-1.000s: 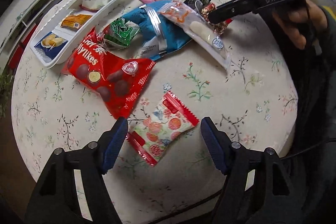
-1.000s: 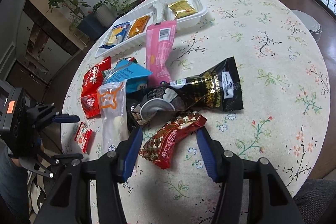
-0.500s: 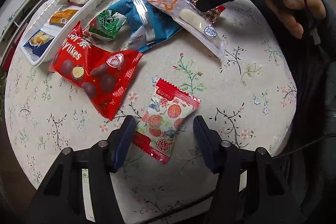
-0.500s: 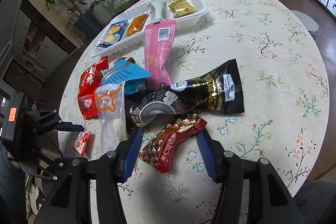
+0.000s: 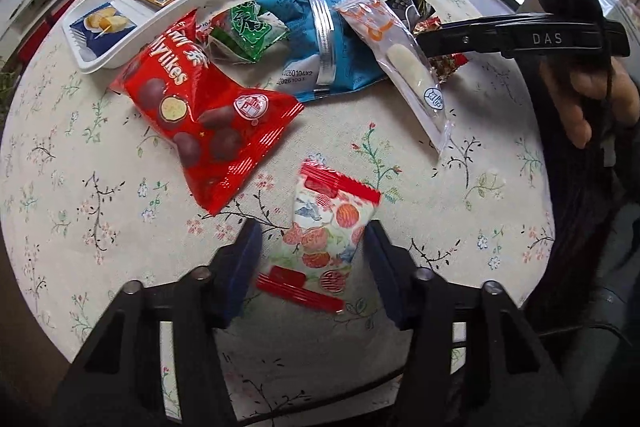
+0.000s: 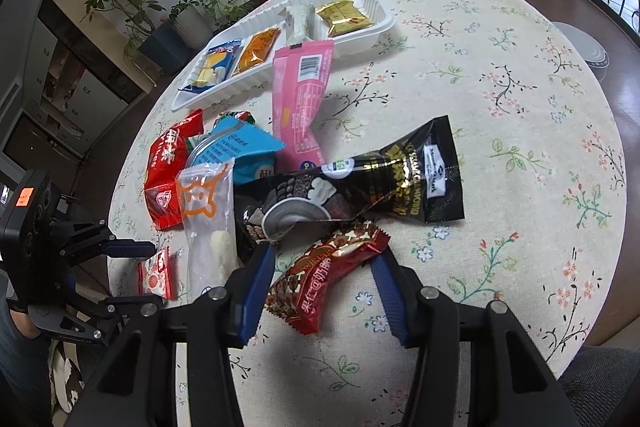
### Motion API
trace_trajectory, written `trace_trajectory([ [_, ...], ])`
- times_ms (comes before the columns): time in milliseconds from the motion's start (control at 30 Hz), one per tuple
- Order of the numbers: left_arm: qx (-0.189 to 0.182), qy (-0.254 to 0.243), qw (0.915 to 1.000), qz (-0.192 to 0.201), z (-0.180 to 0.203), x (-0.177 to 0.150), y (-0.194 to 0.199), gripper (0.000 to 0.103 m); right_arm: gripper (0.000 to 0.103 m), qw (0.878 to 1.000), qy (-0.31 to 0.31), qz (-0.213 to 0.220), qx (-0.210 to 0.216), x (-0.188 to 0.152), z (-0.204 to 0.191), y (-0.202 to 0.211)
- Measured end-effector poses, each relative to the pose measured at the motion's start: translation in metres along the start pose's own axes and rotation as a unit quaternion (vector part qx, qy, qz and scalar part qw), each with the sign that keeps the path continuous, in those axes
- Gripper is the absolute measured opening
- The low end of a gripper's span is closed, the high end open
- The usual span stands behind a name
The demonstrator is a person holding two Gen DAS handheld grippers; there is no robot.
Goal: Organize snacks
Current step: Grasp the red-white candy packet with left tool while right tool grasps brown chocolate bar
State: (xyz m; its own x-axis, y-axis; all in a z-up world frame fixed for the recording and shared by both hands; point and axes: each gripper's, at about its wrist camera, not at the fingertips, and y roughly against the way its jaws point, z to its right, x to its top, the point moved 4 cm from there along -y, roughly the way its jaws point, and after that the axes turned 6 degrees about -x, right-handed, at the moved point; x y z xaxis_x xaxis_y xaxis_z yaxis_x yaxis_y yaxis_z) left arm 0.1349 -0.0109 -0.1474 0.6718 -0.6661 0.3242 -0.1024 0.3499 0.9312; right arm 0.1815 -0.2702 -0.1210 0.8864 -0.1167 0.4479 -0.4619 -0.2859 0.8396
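Observation:
My left gripper (image 5: pixel 312 247) is open, its jaws either side of a small red-and-white fruit-print packet (image 5: pixel 322 235) lying flat on the floral table; the packet also shows in the right wrist view (image 6: pixel 157 273). My right gripper (image 6: pixel 323 275) is open, its jaws either side of a dark red nut-snack packet (image 6: pixel 326 277). A white divided tray (image 6: pixel 376 27) at the far side holds several small snacks. Loose on the table lie a red chocolate-ball bag (image 5: pixel 204 111), a blue bag (image 5: pixel 320 43), a clear bag (image 5: pixel 404 67), a pink wrapper (image 6: pixel 302 103) and a black bag (image 6: pixel 384 183).
A green packet (image 5: pixel 248 31) lies between the red bag and the blue bag. The round table's edge (image 5: pixel 360 383) runs close below my left gripper. The right gripper's arm (image 5: pixel 520 39) reaches over the snack pile. Potted plants and shelves stand beyond the table.
My left gripper has moved forward and down, so the fruit-print packet now lies between its jaws. My right gripper has edged closer around the dark red packet. No snack has moved.

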Motion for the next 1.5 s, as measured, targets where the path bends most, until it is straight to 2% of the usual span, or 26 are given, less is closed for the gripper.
trace_trajectory([
  [67, -0.002, 0.006, 1.0, 0.001, -0.001, 0.0, 0.001, 0.038, 0.054, 1.0, 0.005, 0.001, -0.004, 0.0, -0.001, 0.0],
  [233, -0.003, 0.006, 1.0, 0.0, 0.003, -0.004, 0.001, 0.038, 0.054, 1.0, 0.012, 0.002, -0.01, -0.001, -0.003, 0.0],
  [400, 0.002, 0.009, 1.0, 0.0, 0.005, -0.003, 0.0, 0.038, 0.049, 1.0, 0.02, 0.003, -0.021, -0.003, -0.004, 0.0],
  [500, 0.004, 0.016, 0.9999, 0.0, 0.005, -0.002, -0.001, 0.038, 0.044, 1.0, 0.021, 0.002, -0.023, -0.002, -0.002, 0.0],
  [600, 0.016, 0.022, 0.9996, 0.0, 0.005, -0.002, 0.0, 0.033, 0.031, 0.999, 0.019, 0.002, -0.03, -0.002, 0.002, 0.0],
  [667, 0.024, 0.025, 0.9994, 0.002, 0.005, -0.002, -0.001, 0.032, 0.019, 0.999, 0.014, 0.001, -0.03, -0.001, 0.007, 0.0],
  [833, 0.038, 0.031, 0.9988, 0.009, 0.007, -0.003, 0.0, 0.031, 0.017, 1.0, 0.006, 0.002, -0.019, -0.004, 0.011, 0.003],
  [1000, 0.033, 0.044, 0.9982, 0.024, 0.011, -0.009, 0.003, 0.031, 0.016, 1.0, 0.003, 0.002, -0.008, -0.011, 0.011, 0.007],
  [1267, 0.006, 0.089, 0.9937, 0.068, 0.012, -0.021, 0.017, 0.031, 0.015, 1.0, 0.003, 0.006, 0.01, -0.02, 0.006, 0.017],
  [1500, -0.029, 0.132, 0.9833, 0.122, 0.011, -0.029, 0.037, 0.03, 0.015, 0.999, 0.001, 0.023, 0.033, -0.019, 0.0, 0.036],
])
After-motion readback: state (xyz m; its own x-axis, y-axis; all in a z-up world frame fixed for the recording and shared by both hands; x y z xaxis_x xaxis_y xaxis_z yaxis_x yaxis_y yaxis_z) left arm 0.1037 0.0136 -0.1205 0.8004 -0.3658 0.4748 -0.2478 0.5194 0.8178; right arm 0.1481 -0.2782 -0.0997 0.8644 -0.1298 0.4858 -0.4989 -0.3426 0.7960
